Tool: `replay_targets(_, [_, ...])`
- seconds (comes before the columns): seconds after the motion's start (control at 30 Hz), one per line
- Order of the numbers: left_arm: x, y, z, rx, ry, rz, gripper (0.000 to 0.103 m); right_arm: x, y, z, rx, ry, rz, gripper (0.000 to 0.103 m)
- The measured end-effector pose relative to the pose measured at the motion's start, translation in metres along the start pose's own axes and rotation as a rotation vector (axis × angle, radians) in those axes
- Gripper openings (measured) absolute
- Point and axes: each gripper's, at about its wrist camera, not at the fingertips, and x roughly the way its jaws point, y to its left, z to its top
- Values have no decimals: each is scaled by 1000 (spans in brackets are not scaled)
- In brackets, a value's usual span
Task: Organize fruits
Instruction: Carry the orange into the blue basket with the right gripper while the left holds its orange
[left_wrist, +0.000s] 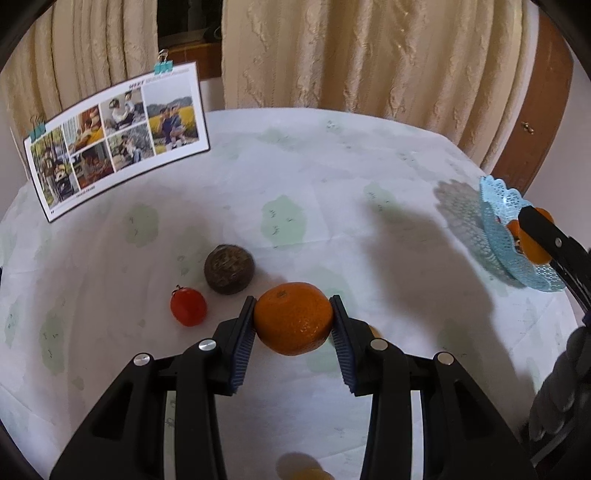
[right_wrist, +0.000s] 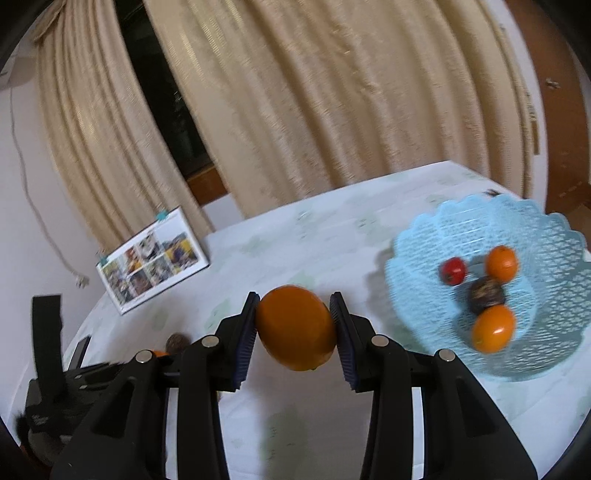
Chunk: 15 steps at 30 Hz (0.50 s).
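My left gripper (left_wrist: 293, 314) is shut on an orange mandarin (left_wrist: 293, 319), low over the table. A red tomato (left_wrist: 187, 307) and a dark brown round fruit (left_wrist: 229, 271) lie just left of it. My right gripper (right_wrist: 295, 317) is shut on a smooth orange fruit (right_wrist: 297, 326), held above the table, left of the light blue lattice basket (right_wrist: 461, 225). The basket holds a red tomato (right_wrist: 453, 271), two orange fruits (right_wrist: 501, 264) (right_wrist: 493, 329) and a dark fruit (right_wrist: 487, 294). The basket (left_wrist: 495, 236) and right gripper show at the left wrist view's right edge.
A photo calendar (left_wrist: 114, 142) stands at the table's back left. Beige curtains (left_wrist: 332, 51) hang behind the round table with its pale cloth (left_wrist: 314, 166). A yellow-orange object (left_wrist: 303, 469) lies at the bottom edge of the left wrist view. The left gripper body (right_wrist: 55, 387) sits at lower left of the right view.
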Motion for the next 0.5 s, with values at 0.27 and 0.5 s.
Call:
replay_targets(0.27, [-15, -24, 7, 52, -31, -20, 40, -23, -47, 12, 85, -86, -106, 40])
replay_targets(0.5, [-18, -44, 12, 90, -39, -37, 40, -45, -102, 21, 156, -125, -267, 40])
